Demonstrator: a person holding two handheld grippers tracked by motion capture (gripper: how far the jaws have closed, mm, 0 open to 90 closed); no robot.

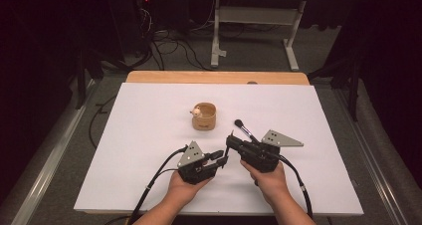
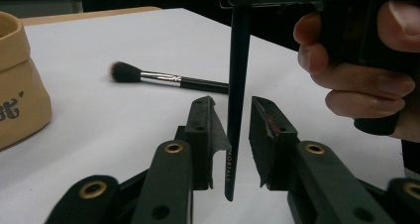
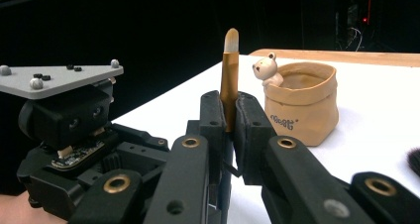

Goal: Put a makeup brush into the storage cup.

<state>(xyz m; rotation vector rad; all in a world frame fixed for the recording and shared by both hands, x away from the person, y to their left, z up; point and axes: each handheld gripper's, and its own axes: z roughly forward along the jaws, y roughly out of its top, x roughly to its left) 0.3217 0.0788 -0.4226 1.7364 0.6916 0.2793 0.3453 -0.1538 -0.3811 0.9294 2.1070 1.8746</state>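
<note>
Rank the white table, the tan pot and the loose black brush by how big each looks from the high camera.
1. White table, by far the largest.
2. Tan pot, small and round, with a little bear on its rim.
3. Black brush, the thinnest; only its head and part of its handle show past the right gripper.

The thin black brush handle (image 2: 236,110) bears small pale letters running along it — they look like "MORTALS", though the start is unclear. The tan pot (image 3: 302,102) carries dark lettering low on its side — too blurred to read.
</note>
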